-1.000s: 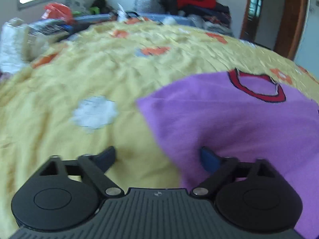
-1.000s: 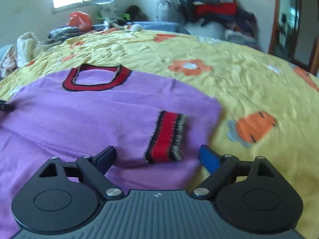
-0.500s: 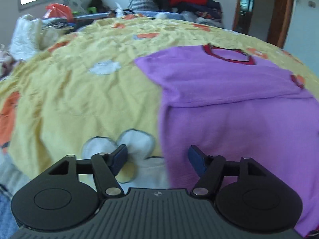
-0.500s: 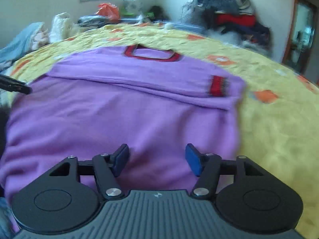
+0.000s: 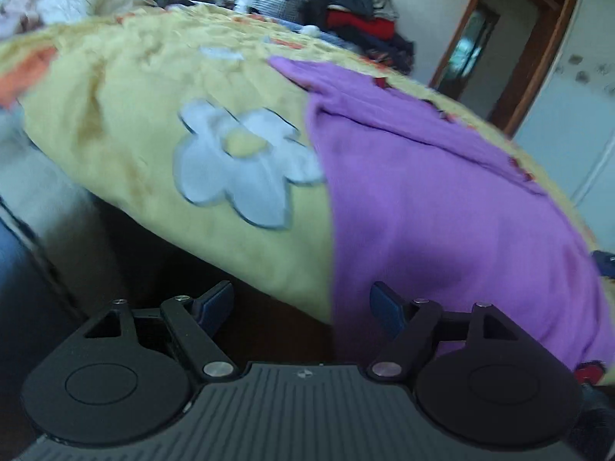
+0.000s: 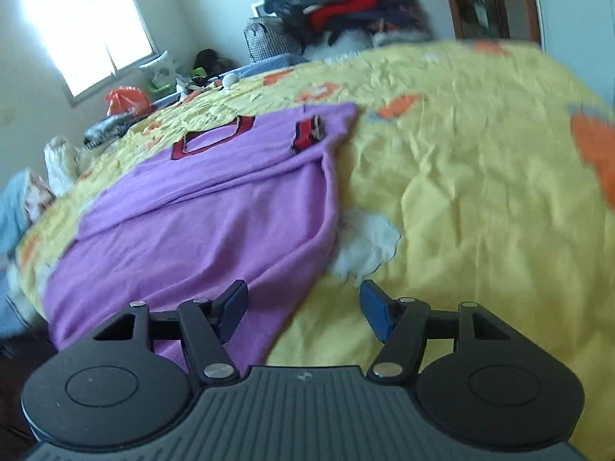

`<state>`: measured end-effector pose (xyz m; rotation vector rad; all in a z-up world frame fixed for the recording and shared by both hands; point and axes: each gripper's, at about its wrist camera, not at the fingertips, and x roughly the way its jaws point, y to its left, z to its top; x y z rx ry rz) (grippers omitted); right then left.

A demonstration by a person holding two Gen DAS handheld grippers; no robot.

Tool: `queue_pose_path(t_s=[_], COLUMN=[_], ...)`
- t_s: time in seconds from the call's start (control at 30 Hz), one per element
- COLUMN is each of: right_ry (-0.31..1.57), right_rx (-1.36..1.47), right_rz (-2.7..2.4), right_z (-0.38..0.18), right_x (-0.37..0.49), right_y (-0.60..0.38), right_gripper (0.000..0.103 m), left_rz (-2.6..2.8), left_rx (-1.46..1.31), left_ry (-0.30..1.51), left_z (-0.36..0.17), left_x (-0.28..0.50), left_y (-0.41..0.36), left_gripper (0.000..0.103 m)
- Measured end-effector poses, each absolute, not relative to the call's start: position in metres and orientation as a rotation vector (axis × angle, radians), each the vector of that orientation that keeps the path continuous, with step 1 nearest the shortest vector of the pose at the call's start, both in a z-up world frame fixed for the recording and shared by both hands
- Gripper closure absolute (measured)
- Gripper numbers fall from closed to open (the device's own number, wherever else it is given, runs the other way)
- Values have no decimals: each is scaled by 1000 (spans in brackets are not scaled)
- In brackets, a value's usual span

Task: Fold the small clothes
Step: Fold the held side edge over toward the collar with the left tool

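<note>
Left wrist view: the left hand-held gripper sits at the near edge of the bed, its blue-padded jaws spread apart and grasping nothing.
Between its jaws: the near left corner of the purple sweater and the yellow bedspread beside it; neither pad presses on cloth.
Right hand-held gripper: jaws closing, not yet pinching anything; the near right corner of the sweater lies in front of the gap, with bedspread on the right.
Purple sweater: spread flat on the bedspread, hem toward the cameras and red-and-black collar at the far end.
Sleeve: folded across the chest, its red-and-black cuff lying near the sweater's right edge.
Bedspread: yellow with orange and white flowers; one white flower touches the sweater's left edge, another peeks from under the right edge.
Far side of bed: a pile of dark and red clothes on a checked bag, an orange plastic bag, and a bright window.
Right of the pile: a wooden door frame.
</note>
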<state>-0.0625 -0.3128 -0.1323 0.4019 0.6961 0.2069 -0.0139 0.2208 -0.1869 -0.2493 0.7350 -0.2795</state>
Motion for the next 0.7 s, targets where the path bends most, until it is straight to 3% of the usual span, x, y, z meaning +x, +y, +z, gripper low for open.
queue_pose_path(t_s=[0.07,0.17,0.2,0.23,0.33,0.4,0.5,0.7], right_ry=[688,697,700,691,691,683,653,609], right_rx=[389,423,425,393,352,342,311,317], right_rz=[218,290,310,323,312,306,303,313], right_z=[-134,-138,-140,-139,-138,-137,-135,-128], right_x=[-64,-65,-66,-67,-68,-67,-73,-77], right_y=[-305,-294,-290,-283,-273,-271,-265,-267], right_gripper=[44,69,71,71,82,91,97,97], left_rz=[-314,-331,-331,-333,-309,-260,-214,-164], left_rx=[-248,-233,-221,-212,-214,-205,-239,-148], left_ry=[712,716,713,719,787,796,823,801], left_z=[-190,-190,-189,-188,-189,-187,-180,-143], left_x=[-12,-8,-9,-8,-4,-4,-7,-16], left_y=[212,200,197,195,194,193,193,176], left_gripper=[25,27,34,54,89,100,103,103])
